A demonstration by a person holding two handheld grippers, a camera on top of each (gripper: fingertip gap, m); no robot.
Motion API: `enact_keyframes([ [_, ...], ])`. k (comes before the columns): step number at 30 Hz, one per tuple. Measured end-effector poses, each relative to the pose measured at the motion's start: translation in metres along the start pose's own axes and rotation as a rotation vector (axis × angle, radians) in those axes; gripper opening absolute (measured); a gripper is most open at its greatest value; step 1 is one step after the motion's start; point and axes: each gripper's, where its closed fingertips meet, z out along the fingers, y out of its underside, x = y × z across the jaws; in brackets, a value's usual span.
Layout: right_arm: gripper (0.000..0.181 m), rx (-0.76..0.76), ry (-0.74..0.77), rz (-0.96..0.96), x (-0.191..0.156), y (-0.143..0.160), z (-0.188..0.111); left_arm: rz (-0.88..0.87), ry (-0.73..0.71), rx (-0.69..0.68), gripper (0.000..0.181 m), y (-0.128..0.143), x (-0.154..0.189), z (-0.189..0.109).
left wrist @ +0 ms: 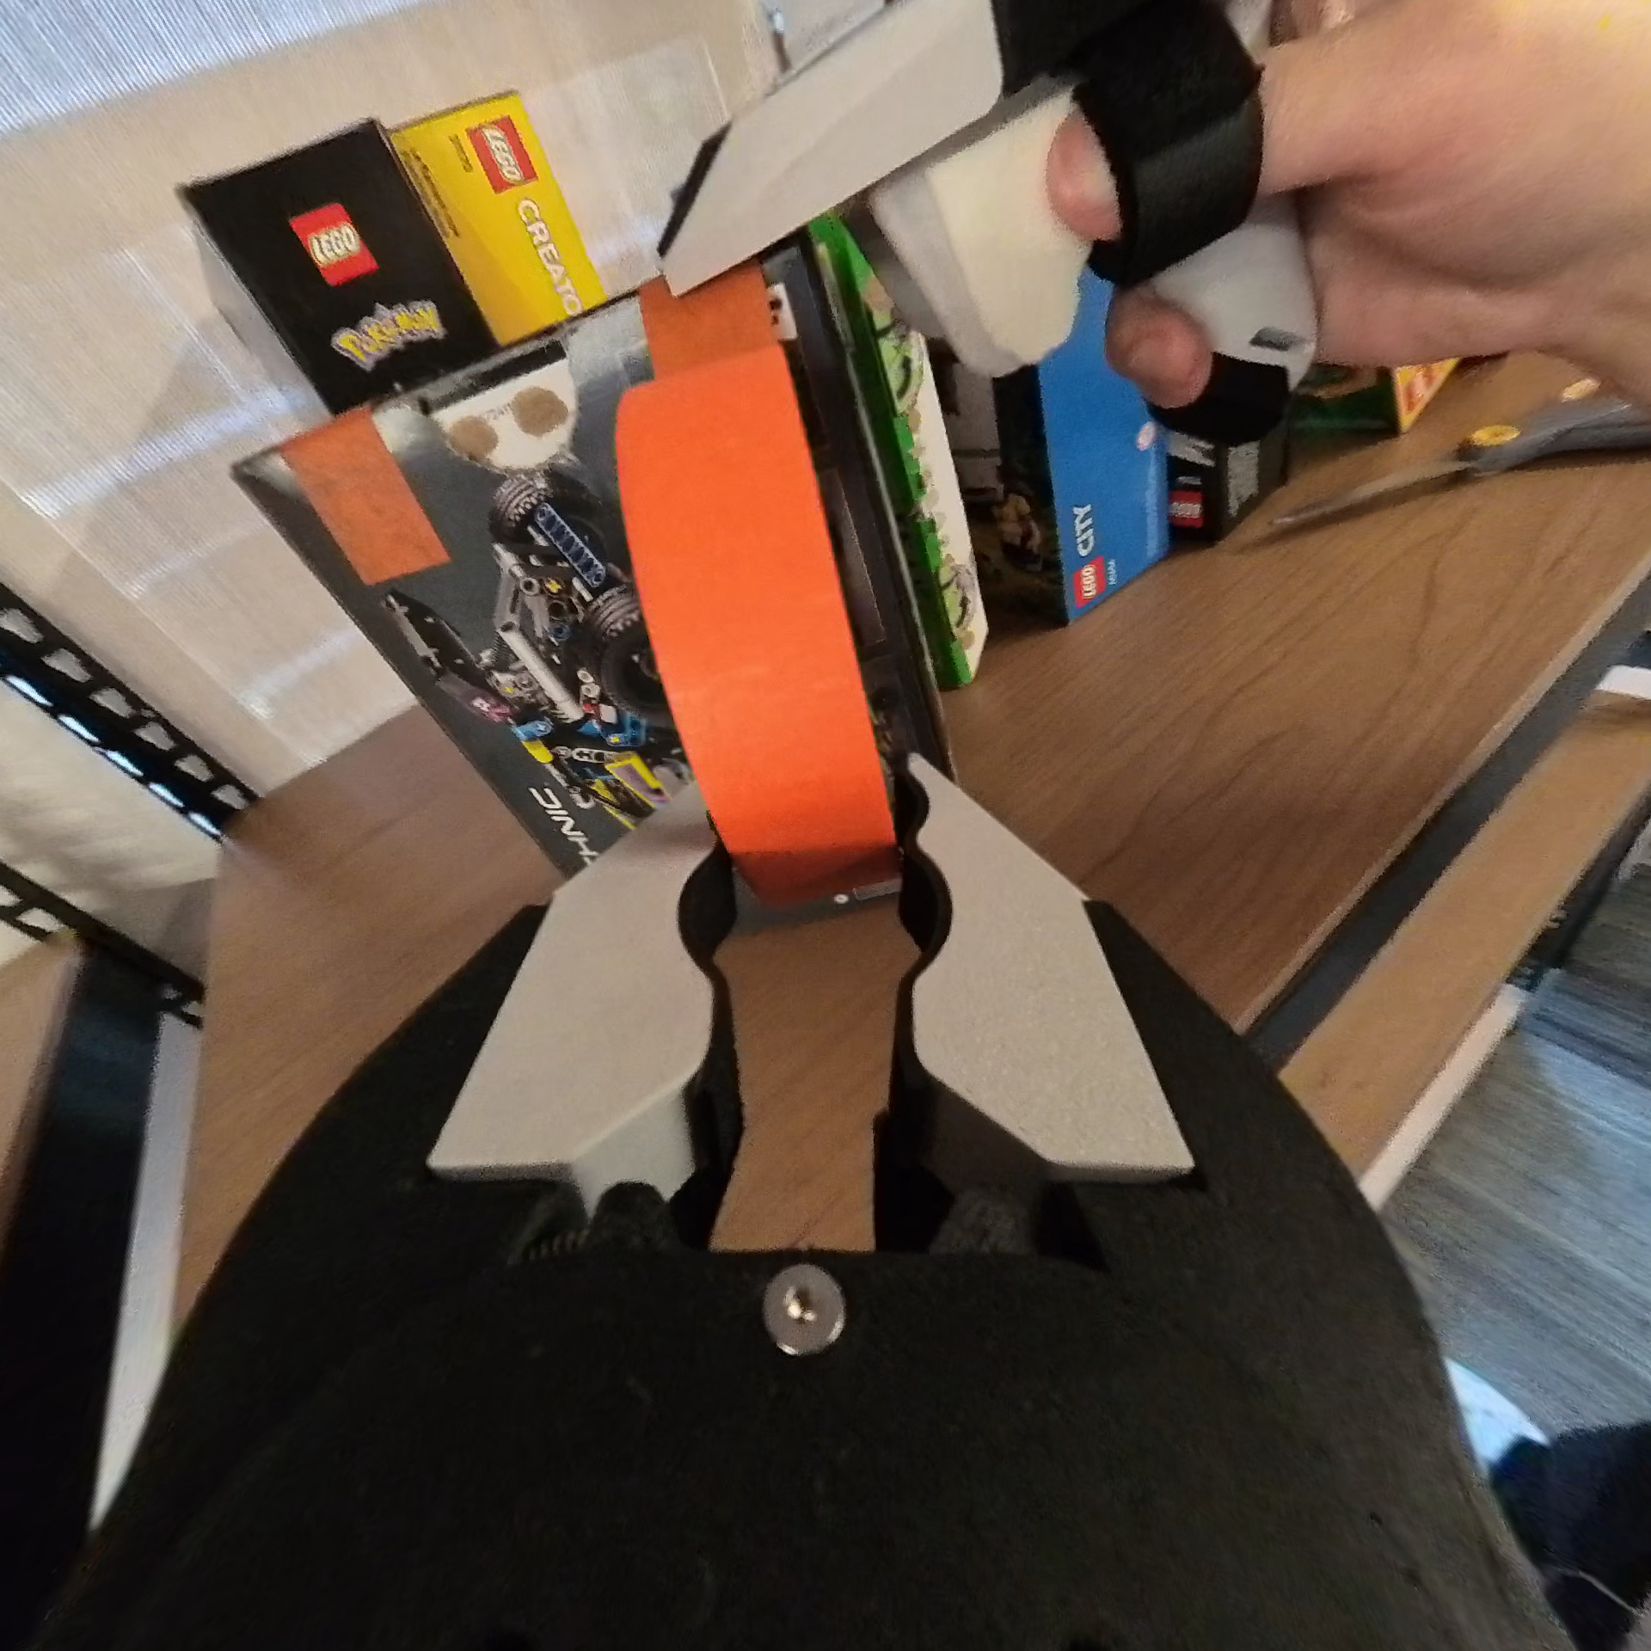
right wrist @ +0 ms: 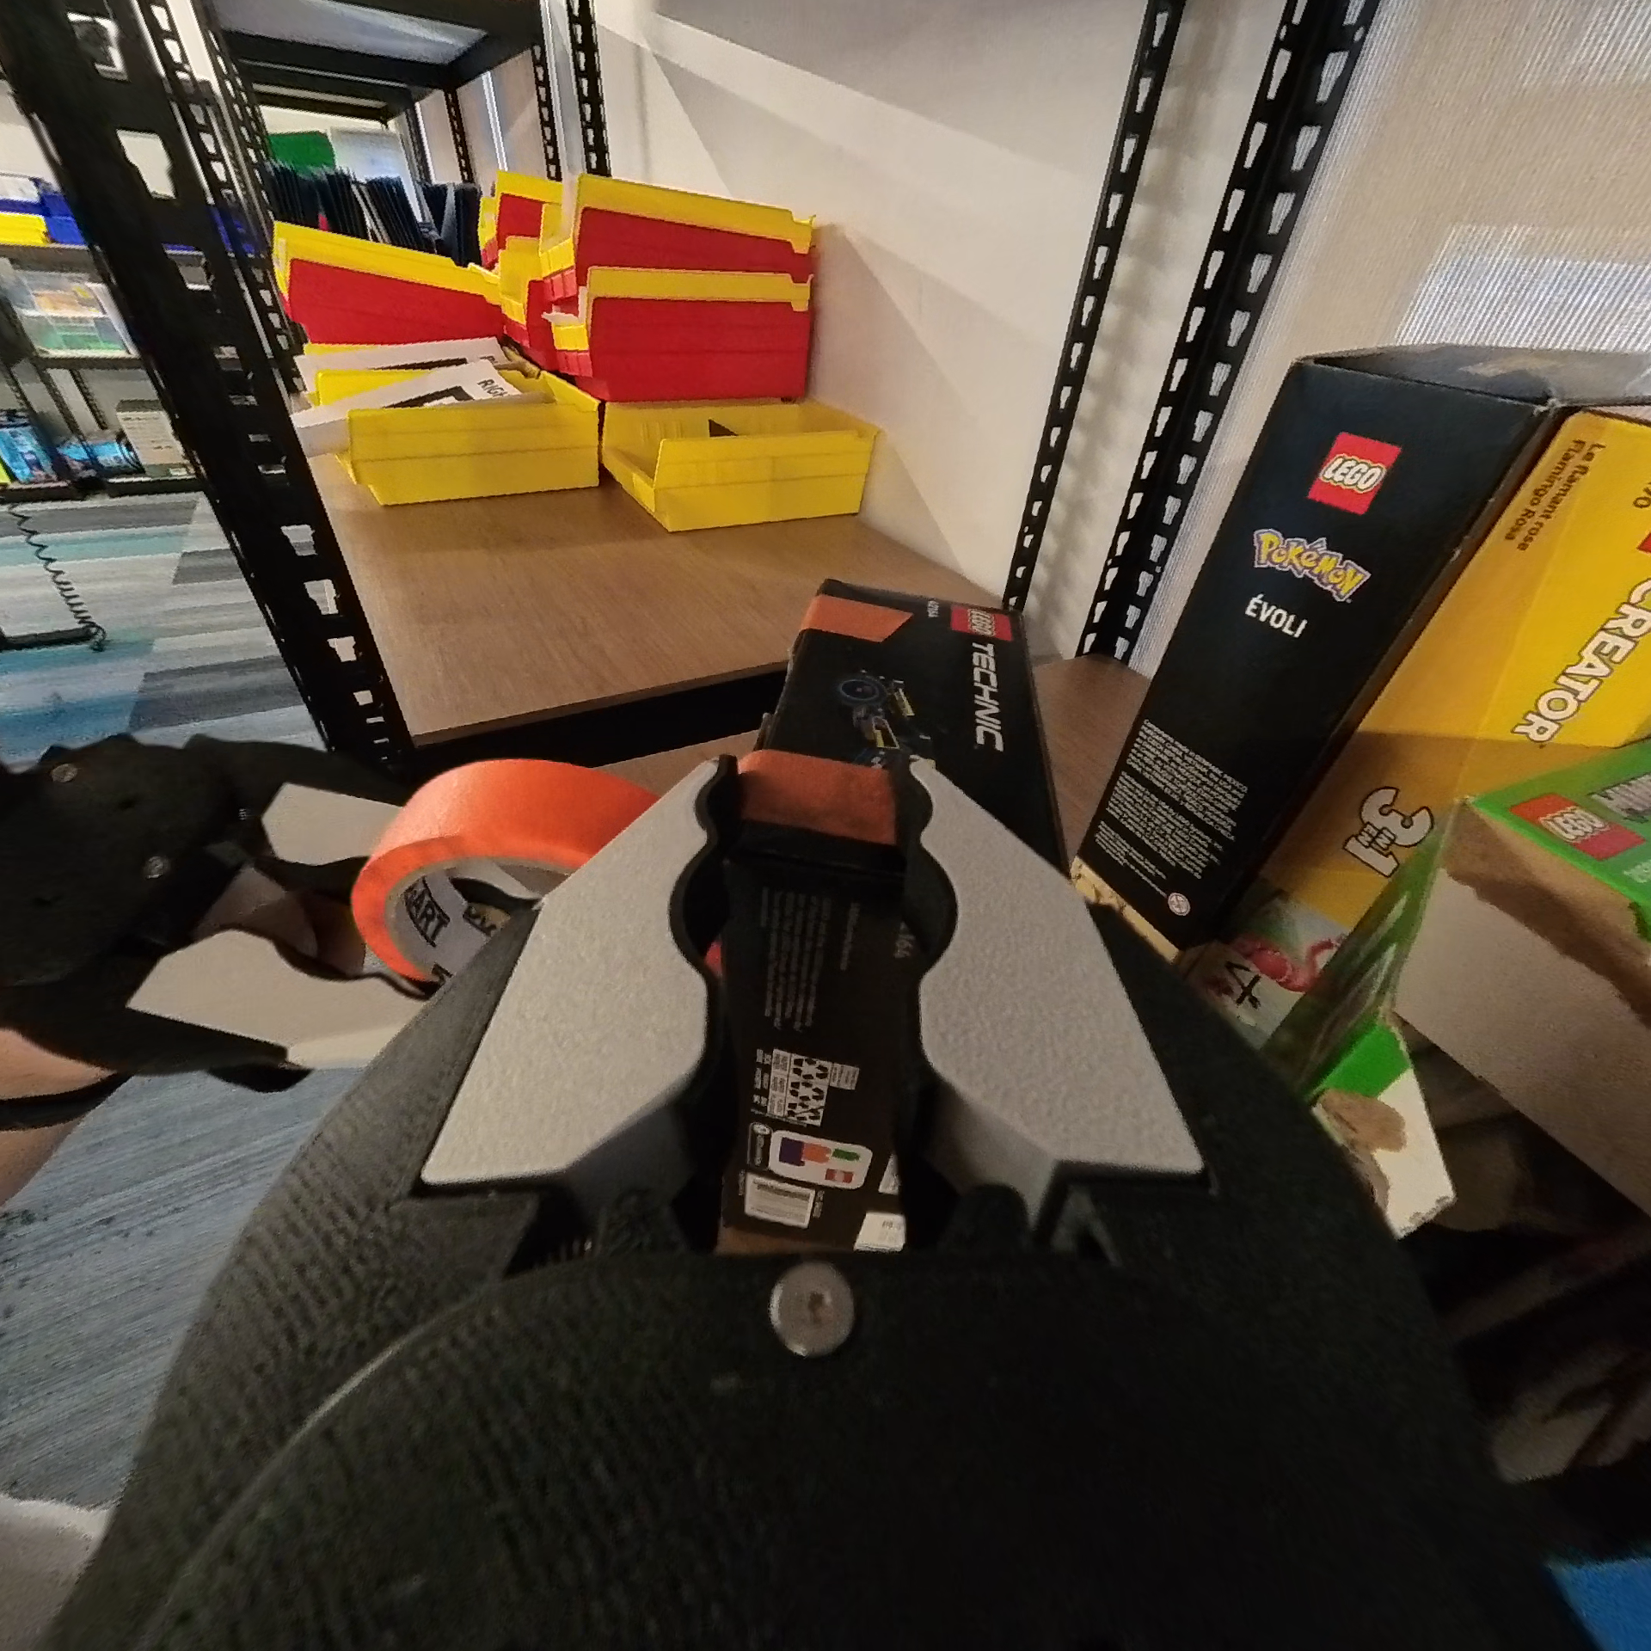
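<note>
My left gripper [left wrist: 808, 849] is shut on a roll of orange tape [left wrist: 741, 581], held on edge above the wooden shelf [left wrist: 1206, 715]. A strip of tape runs from the roll up the side of an upright grey box with a vehicle picture [left wrist: 500, 625] and over its top. My right gripper [right wrist: 817, 795] is shut on the narrow top of this box [right wrist: 938, 706], its fingertips on either side of the orange strip [right wrist: 817, 791]. In the left wrist view it [left wrist: 715, 241] comes in from above, held by a hand [left wrist: 1429, 205]. The left gripper [right wrist: 393, 893] and the roll [right wrist: 500, 822] show at the left.
More toy boxes stand behind and beside: a black one [right wrist: 1295, 625], a yellow one [right wrist: 1519, 643], a green one [left wrist: 911, 500], a blue one [left wrist: 1103, 465]. Scissors [left wrist: 1474, 465] lie at the right. Yellow and red bins [right wrist: 679, 357] fill the neighbouring shelf beyond black uprights [right wrist: 1152, 313]. About 11 cm separates my left fingertips from my right.
</note>
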Motion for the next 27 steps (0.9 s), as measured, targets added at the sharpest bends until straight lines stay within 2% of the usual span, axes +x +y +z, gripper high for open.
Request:
enact_keyframes([
  [3,0.043,0.002,0.016,0.017,0.003,-0.002,-0.001,0.004,-0.027,0.013,0.037,0.0,0.001,-0.001],
  [6,0.045,0.13,0.005,0.044,-0.001,-0.026,-0.016,-0.058,-0.009,0.015,0.048,0.004,0.005,0.0],
  [8,0.045,0.201,0.026,0.026,-0.002,-0.039,-0.039,-0.083,-0.002,0.023,0.057,0.006,0.006,0.0],
  [10,0.051,0.182,0.059,-0.007,-0.004,-0.036,-0.074,-0.096,-0.007,0.028,0.062,0.008,0.005,-0.002],
  [13,0.051,-0.011,0.208,-0.133,0.014,0.007,-0.155,-0.104,-0.032,0.021,0.067,0.015,0.001,-0.014],
  [15,0.049,-0.257,0.317,-0.168,0.043,0.062,-0.224,-0.115,-0.061,0.026,0.066,0.022,-0.004,-0.03],
  [17,0.042,-0.464,0.399,-0.113,0.074,0.118,-0.292,-0.145,-0.1,0.027,0.064,0.032,-0.009,-0.048],
  [19,0.04,-0.507,0.392,0.008,0.09,0.157,-0.336,-0.186,-0.144,0.022,0.062,0.041,-0.011,-0.065],
  [21,0.033,-0.478,0.329,0.126,0.094,0.183,-0.355,-0.205,-0.187,-0.006,0.062,0.052,-0.005,-0.075],
  [23,0.033,-0.461,0.31,0.145,0.102,0.202,-0.366,-0.218,-0.22,-0.029,0.061,0.058,0.009,-0.079],
  [27,0.037,-0.46,0.167,0.191,0.095,0.224,-0.365,-0.257,-0.255,-0.02,0.057,0.047,0.053,-0.076],
])
